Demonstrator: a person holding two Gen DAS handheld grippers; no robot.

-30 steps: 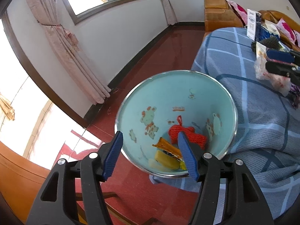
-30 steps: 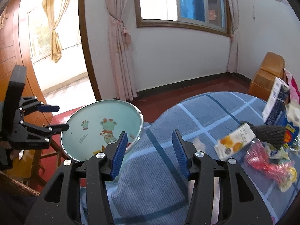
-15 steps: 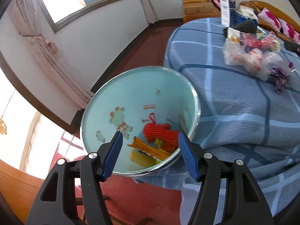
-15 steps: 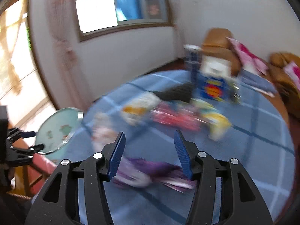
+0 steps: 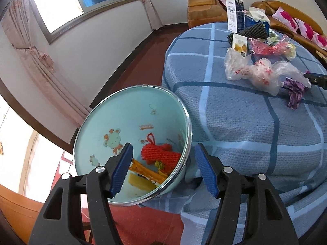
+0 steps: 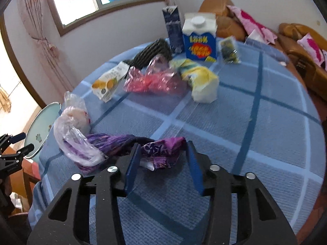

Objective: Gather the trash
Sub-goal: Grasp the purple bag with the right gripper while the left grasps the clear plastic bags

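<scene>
A light blue bin with cartoon animals stands beside the blue checked table. It holds a red foam net and orange and yellow wrappers. My left gripper is open above the bin's near rim. My right gripper is open, its fingers on either side of a purple wrapper on the table; the wrapper also shows in the left wrist view. A clear plastic bag lies just left of the wrapper.
Further back on the table lie a small juice carton, a pink bag, a yellow-white bag, a black foam net and two upright cartons. Orange sofas stand behind. The bin shows at the table's left edge.
My right gripper has swung from the bin side over the table and come down around the purple wrapper. My left gripper has drifted slightly, staying open over the bin.
</scene>
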